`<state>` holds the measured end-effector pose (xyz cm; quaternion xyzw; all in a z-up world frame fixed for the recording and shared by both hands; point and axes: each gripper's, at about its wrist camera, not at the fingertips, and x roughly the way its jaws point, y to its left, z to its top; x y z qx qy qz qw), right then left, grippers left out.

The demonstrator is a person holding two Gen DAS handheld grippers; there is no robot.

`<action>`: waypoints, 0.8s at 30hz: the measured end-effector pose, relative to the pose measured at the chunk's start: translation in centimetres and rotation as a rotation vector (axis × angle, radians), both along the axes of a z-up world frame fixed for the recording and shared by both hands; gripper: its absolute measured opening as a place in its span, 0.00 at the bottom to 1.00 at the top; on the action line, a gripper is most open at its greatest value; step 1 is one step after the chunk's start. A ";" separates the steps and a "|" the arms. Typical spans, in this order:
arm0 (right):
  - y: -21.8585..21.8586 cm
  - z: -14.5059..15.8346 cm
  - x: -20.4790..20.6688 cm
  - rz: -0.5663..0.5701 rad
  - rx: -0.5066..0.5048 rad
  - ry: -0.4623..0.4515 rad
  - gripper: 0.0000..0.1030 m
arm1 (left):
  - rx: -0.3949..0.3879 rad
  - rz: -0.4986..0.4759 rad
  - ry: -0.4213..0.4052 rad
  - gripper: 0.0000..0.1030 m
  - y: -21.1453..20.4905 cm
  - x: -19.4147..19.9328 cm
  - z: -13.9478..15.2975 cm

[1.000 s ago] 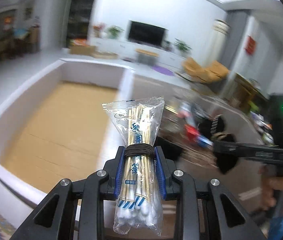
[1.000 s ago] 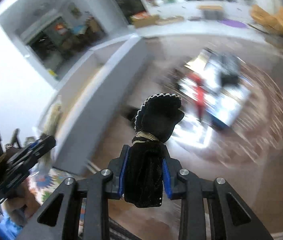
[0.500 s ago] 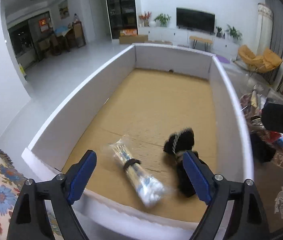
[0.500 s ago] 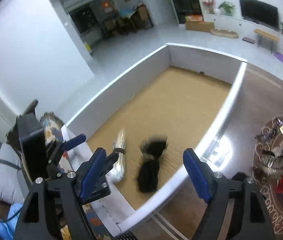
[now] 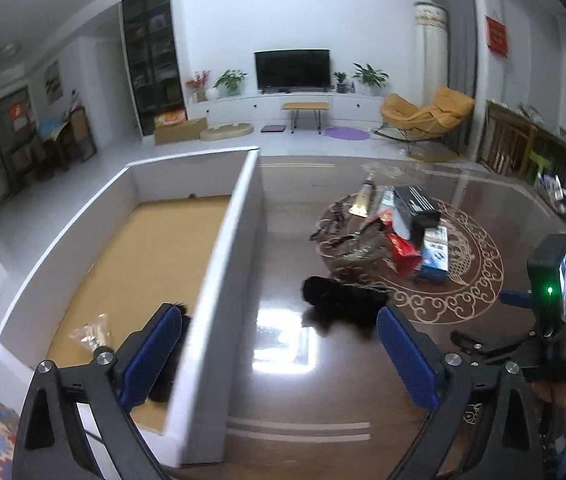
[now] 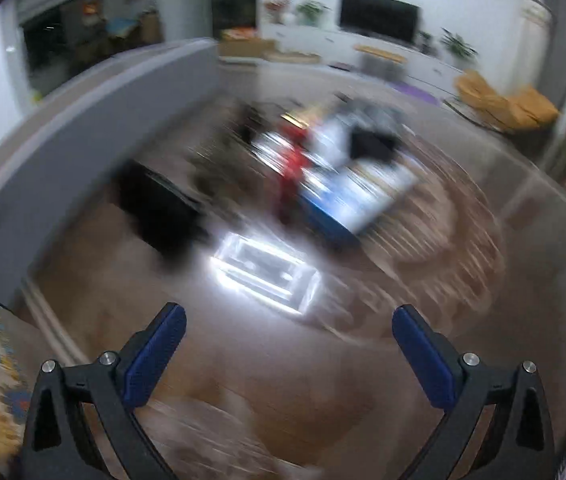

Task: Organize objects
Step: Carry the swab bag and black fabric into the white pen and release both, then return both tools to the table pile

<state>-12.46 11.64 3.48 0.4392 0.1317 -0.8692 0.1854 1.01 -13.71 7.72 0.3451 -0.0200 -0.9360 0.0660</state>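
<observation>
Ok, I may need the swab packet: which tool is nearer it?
Left. The left tool straddles the box wall, right beside the swab packet; the right tool is over the table, beyond that wall.

One white box (image 5: pixel 219 264), one cotton-swab packet (image 5: pixel 91 332), two black pouches (image 5: pixel 343 300) and one pile of clutter (image 5: pixel 387 232) are counted.

A black flat-screen television (image 5: pixel 292 68) stands on a long white cabinet (image 5: pixel 283 102); a mustard-yellow rocking chair (image 5: pixel 423 116) sits near a round purple mat (image 5: pixel 346 133).
</observation>
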 end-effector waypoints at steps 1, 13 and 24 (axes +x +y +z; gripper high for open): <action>0.7 -0.6 -0.2 -0.019 0.013 0.001 1.00 | -0.007 -0.006 -0.003 0.97 0.7 0.3 -0.1; 5.1 -2.1 0.4 -0.053 0.061 0.041 1.00 | -0.027 -0.042 -0.025 0.97 4.2 0.1 0.0; 6.5 -3.1 -1.0 -0.088 -0.049 -0.023 1.00 | 0.100 -0.154 -0.206 0.97 5.9 0.1 -5.9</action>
